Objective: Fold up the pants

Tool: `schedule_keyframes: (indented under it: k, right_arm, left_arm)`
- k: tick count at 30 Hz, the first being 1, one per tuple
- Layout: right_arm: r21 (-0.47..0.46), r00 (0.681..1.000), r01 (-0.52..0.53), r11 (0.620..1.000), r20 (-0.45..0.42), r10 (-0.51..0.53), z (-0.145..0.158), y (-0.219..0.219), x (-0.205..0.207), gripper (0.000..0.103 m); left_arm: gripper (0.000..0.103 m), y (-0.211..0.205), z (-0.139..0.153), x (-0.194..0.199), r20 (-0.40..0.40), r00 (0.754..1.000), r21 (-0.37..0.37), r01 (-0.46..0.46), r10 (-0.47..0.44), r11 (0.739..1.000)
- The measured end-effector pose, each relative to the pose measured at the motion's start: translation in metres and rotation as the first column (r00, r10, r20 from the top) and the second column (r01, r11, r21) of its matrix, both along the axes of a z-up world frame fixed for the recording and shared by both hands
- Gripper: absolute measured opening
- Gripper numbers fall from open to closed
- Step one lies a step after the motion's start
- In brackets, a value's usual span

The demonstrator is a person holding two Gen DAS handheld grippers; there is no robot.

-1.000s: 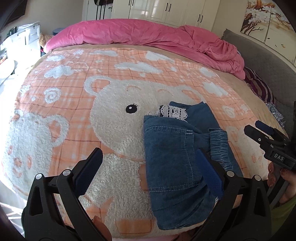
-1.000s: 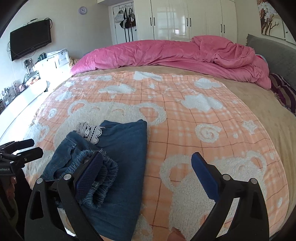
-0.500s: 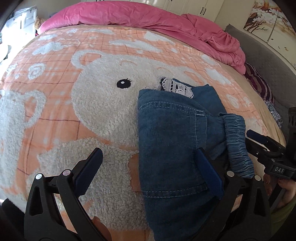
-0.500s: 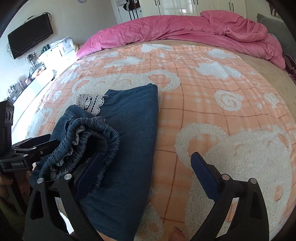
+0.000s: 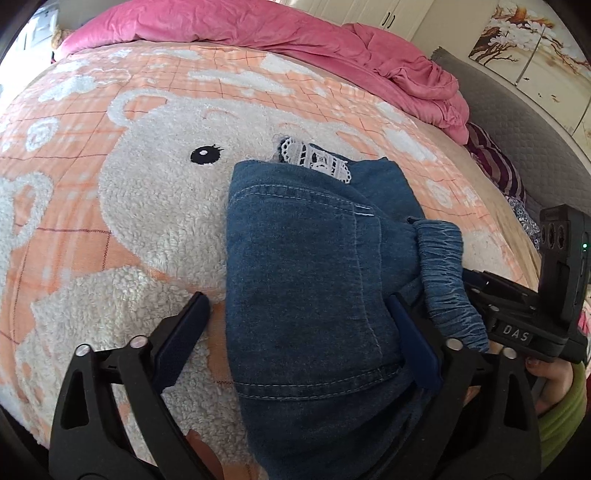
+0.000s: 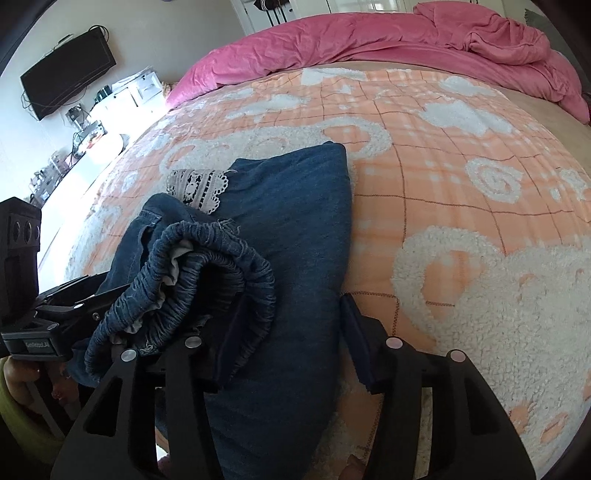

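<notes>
Folded blue denim pants [image 5: 306, 258] with a white lace trim [image 5: 314, 160] and a gathered elastic waistband [image 5: 447, 280] lie on the peach bear blanket [image 5: 110, 206]. My left gripper [image 5: 299, 332] is open, its fingers straddling the near part of the pants. In the right wrist view the pants [image 6: 295, 229] lie between the fingers of my right gripper [image 6: 288, 332], which is partly closed around the near fold with a gap left. The waistband [image 6: 207, 266] is bunched over its left finger. Each gripper shows in the other's view.
A rumpled pink duvet [image 5: 295, 33] lies along the far side of the bed. A grey headboard [image 5: 517, 122] and striped pillow [image 5: 495, 166] are at the right. A wall TV [image 6: 70, 66] and cluttered white shelves [image 6: 92, 129] stand to the left.
Both grippers moved forward and down onto the pants. The right gripper's fingers narrowed around the near fold. The waistband bunched up higher.
</notes>
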State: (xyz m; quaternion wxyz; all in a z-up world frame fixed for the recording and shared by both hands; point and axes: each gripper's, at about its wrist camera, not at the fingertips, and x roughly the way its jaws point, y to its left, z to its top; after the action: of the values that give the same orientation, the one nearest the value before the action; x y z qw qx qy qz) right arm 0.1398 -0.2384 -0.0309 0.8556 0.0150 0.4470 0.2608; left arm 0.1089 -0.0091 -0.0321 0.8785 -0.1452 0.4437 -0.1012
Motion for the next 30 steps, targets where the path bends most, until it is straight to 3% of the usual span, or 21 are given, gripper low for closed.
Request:
schedule_keyframes:
  k: [2,5,8,11,19,30]
  right_arm:
    - [0.016,1.0,-0.006,1.0,-0.001,0.006,-0.001,0.001,-0.001,0.047]
    - [0.035,0.999,-0.044,0.998,0.024,0.043,0.004,0.006,-0.007,0.02]
    - [0.004,0.995,-0.057,0.998,0.08,0.057,0.01,0.015,-0.015,0.013]
    - [-0.001,0.986,-0.073,0.997,0.148,0.072,0.021,0.021,-0.025,0.011]
    - [-0.017,0.958,-0.093,0.996,0.27,0.094,0.05,0.032,-0.034,0.011]
    - [-0.069,0.928,-0.104,0.992,0.352,0.122,0.073,0.059,-0.001,0.011]
  left_arm:
    - [0.065,-0.004,0.0,0.001,-0.003,1.0,0.001,0.009,-0.009,1.0]
    - [0.052,-0.009,0.002,0.0,0.009,1.0,0.01,0.003,-0.003,1.0]
    - [0.035,-0.015,0.007,-0.003,0.032,0.999,0.019,0.001,-0.001,1.0]
    - [0.025,-0.015,0.014,-0.008,0.053,0.999,0.018,-0.012,0.011,1.0]
    - [0.022,-0.016,0.043,-0.013,0.136,0.991,0.061,-0.016,0.007,0.998]
    - [0.022,0.0,0.063,0.019,0.19,0.981,0.082,-0.048,0.032,0.995]
